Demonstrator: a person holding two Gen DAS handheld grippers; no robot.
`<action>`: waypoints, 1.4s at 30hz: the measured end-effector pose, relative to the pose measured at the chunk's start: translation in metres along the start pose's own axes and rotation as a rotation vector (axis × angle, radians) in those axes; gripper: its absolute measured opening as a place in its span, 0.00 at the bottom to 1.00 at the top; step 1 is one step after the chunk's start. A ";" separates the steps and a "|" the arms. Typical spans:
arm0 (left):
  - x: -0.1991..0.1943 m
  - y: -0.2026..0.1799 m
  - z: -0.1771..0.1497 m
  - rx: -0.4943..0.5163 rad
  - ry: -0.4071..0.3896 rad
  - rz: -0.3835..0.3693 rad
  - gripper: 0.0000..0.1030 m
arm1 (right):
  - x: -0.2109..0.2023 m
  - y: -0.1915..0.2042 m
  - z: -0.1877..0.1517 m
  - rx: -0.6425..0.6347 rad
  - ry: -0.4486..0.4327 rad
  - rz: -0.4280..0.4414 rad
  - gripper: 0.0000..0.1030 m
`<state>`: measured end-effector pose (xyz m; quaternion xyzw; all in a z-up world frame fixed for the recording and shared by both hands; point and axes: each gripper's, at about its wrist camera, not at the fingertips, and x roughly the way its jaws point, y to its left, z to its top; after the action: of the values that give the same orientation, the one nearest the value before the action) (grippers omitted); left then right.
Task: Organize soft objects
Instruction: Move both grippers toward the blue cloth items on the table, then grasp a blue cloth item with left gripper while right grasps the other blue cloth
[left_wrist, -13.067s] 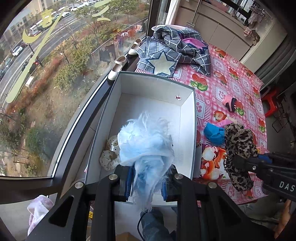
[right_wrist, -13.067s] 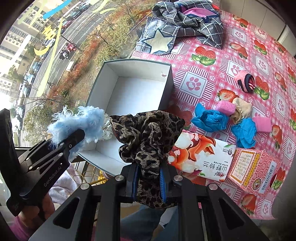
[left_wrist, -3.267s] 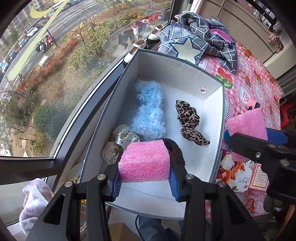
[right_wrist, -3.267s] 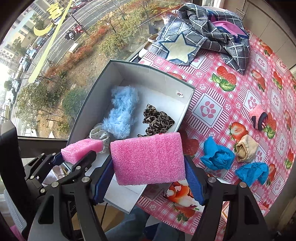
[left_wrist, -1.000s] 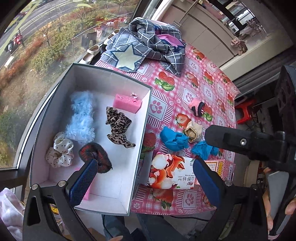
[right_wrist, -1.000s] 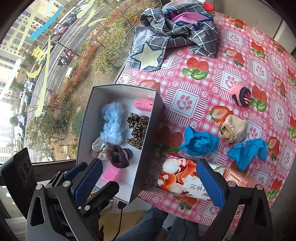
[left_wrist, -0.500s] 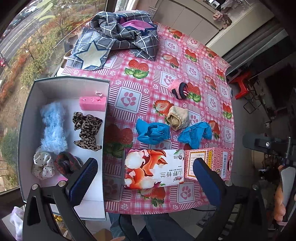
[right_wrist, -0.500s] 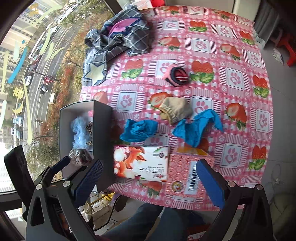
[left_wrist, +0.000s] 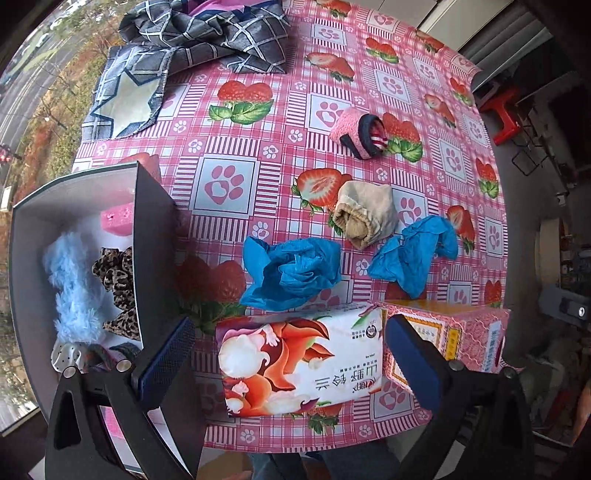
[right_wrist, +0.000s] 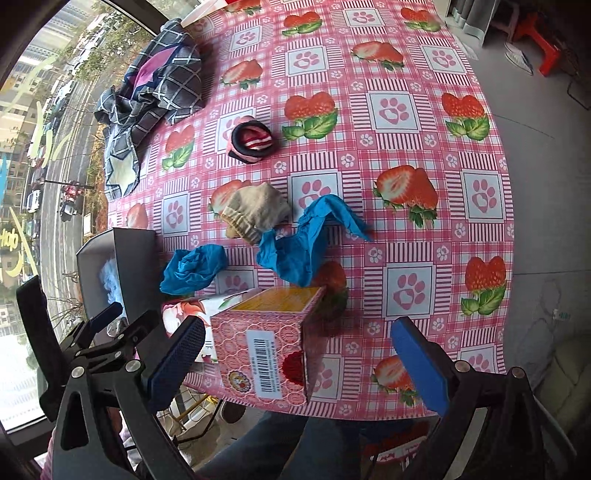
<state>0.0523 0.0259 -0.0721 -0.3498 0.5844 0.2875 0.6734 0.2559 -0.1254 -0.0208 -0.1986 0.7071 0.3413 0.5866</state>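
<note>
Now both hand-held grippers are held wide open and empty: the left hand-held gripper (left_wrist: 288, 360) is nearer the crumpled blue cloth (left_wrist: 293, 273), ahead beyond the tissue pack (left_wrist: 301, 363), right of the box (left_wrist: 149, 236); the right hand-held gripper (right_wrist: 297, 356) is nearer the other blue cloth (right_wrist: 301, 240).

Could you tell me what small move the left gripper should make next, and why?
Probably lower the open left gripper onto the tissue pack that lies right between its fingers. Both grippers are empty, the box already holds the fluffy blue piece and leopard scrunchie, and soft items such as the blue cloth remain on the table.
</note>
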 end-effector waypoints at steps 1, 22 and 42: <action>0.006 -0.001 0.004 -0.002 0.014 0.006 1.00 | 0.004 -0.004 0.002 0.005 0.009 -0.001 0.99; 0.114 0.002 0.044 -0.117 0.274 0.109 1.00 | 0.143 -0.006 0.074 -0.182 0.214 -0.035 0.99; 0.161 -0.002 0.046 -0.140 0.339 0.159 0.99 | 0.196 0.034 0.058 -0.496 0.240 -0.207 1.00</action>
<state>0.1053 0.0580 -0.2278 -0.3918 0.6937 0.3170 0.5147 0.2274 -0.0374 -0.2059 -0.4459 0.6426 0.4161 0.4638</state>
